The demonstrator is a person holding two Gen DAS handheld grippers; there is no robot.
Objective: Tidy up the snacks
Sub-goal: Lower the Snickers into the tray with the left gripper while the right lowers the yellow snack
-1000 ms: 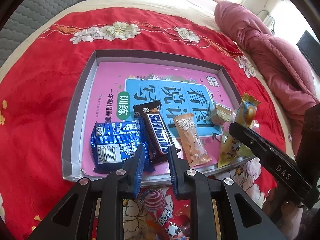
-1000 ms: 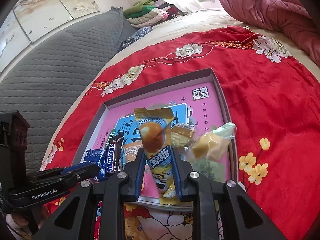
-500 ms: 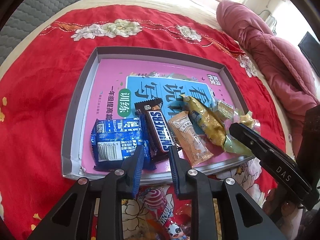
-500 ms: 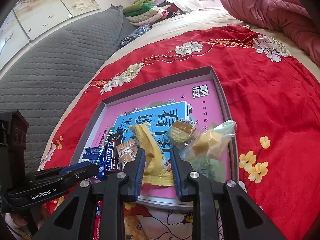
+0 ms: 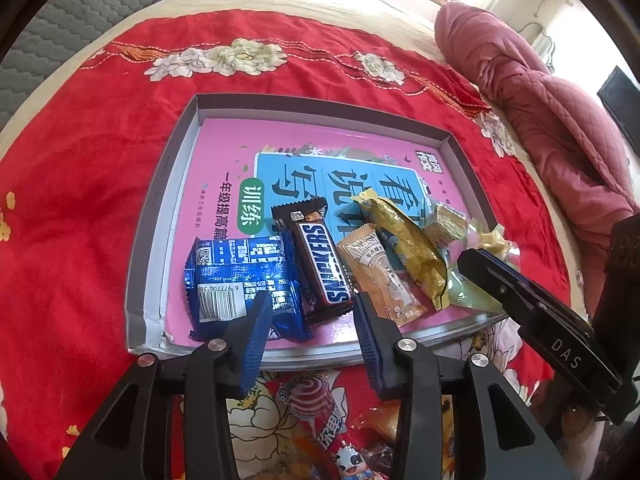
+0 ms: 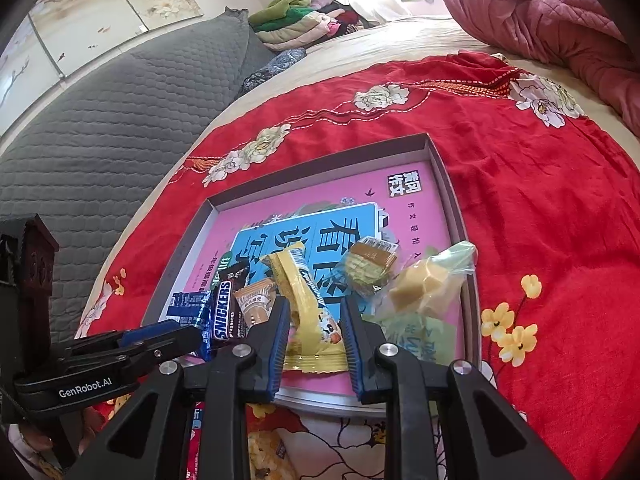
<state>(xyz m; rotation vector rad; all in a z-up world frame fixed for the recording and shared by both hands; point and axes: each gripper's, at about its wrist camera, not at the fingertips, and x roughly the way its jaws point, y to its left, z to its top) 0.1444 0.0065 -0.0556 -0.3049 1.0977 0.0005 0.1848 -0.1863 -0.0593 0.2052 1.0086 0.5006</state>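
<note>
A grey tray (image 5: 320, 102) with a pink book as its floor lies on the red floral cloth. In it, side by side, lie a blue packet (image 5: 236, 276), a Snickers bar (image 5: 320, 264), a beige packet (image 5: 380, 276) and a yellow packet (image 5: 404, 240). My left gripper (image 5: 312, 316) hangs over the bar's near end. Its jaws are opening, and the pads stand clear of the bar between them. My right gripper (image 6: 316, 328) is shut on the near end of the yellow packet (image 6: 308, 304), which lies flat in the tray (image 6: 320, 164).
A wafer pack (image 6: 368, 268) and a clear bag of pale cubes (image 6: 424, 284) sit at the tray's right side. Loose sweets, among them a lollipop pack (image 5: 316, 400), lie on the cloth in front of the tray. A pink quilt (image 5: 560, 120) lies to the right, a grey quilted cover (image 6: 100, 120) to the left.
The yellow packet went from upright in the right gripper to lying flat beside the beige packet. The left jaws spread apart and let go of the Snickers bar.
</note>
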